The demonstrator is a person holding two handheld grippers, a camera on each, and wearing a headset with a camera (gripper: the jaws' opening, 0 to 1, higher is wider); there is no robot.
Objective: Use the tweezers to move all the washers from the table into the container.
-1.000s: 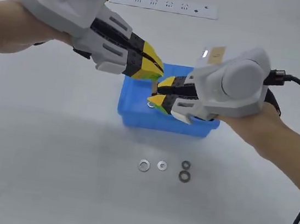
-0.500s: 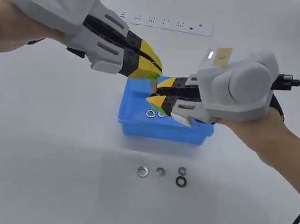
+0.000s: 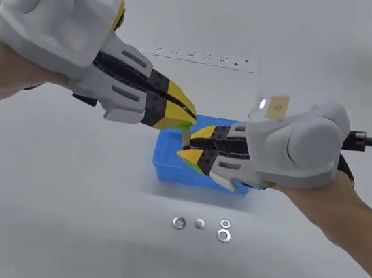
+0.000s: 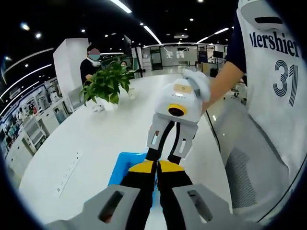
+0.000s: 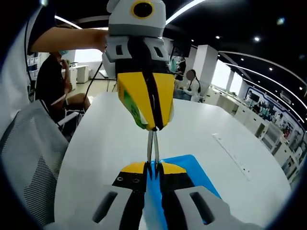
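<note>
four washers lie in a loose row on the bench, just in front of the blue container and apart from it. above the container the tweezers stand between the two tools, running from one set of tips to the other.

the left hand holds its tool high and angled down from the left. the left tongs are clenched on the upper end of the tweezers, over the container's near edge.

the right hand holds its tool roughly level, reaching in from the right, low over the container. the right tongs sit nearly together, one jaw on either side of the tweezers' two spread legs. whether they press the legs i cannot tell.

a power strip lies on the bench beyond the container.
</note>
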